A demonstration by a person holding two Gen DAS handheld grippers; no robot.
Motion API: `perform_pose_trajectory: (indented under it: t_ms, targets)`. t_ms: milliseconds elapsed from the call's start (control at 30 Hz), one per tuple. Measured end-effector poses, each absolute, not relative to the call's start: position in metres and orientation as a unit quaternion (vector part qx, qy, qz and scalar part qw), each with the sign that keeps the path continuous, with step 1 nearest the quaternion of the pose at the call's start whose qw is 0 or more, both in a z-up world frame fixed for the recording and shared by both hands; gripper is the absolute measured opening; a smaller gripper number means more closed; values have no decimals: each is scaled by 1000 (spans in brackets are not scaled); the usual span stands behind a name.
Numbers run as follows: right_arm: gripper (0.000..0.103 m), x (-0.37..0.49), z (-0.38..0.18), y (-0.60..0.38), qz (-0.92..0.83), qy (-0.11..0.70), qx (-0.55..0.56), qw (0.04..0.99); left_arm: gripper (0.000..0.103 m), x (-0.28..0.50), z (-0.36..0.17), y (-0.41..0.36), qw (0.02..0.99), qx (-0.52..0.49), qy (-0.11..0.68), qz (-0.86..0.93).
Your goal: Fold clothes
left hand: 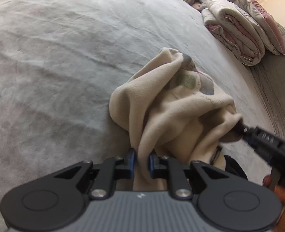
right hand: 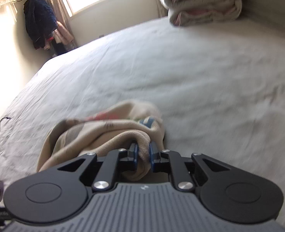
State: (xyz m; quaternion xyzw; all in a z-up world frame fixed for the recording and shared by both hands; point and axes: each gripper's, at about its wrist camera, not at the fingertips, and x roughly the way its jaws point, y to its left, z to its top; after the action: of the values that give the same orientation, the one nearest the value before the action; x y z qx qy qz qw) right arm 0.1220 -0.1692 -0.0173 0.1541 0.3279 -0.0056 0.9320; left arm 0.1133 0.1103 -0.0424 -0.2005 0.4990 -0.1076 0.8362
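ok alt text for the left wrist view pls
The left tool is shut on a fold of a bunched beige garment on a pale grey bed sheet, and the right tool grips the garment's other end. A folded quilt lies at the far right.

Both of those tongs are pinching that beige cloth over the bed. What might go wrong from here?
The left tongs and right tongs each pinch only a bunched fold of the beige garment, so it might slip free. It hangs crumpled, so spreading it flat on the bed sheet may leave twists.
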Motion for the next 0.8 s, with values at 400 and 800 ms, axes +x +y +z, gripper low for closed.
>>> perform_pose_trajectory:
  t_ms: [400,800]
  targets:
    - [9,167,38,-220,-87,252,87,960,35,115,-24,112,850,-216,454,-156]
    - [9,190,-1,-294,-194,285,82,935,38,122,-34,116,844,-215,471,-139]
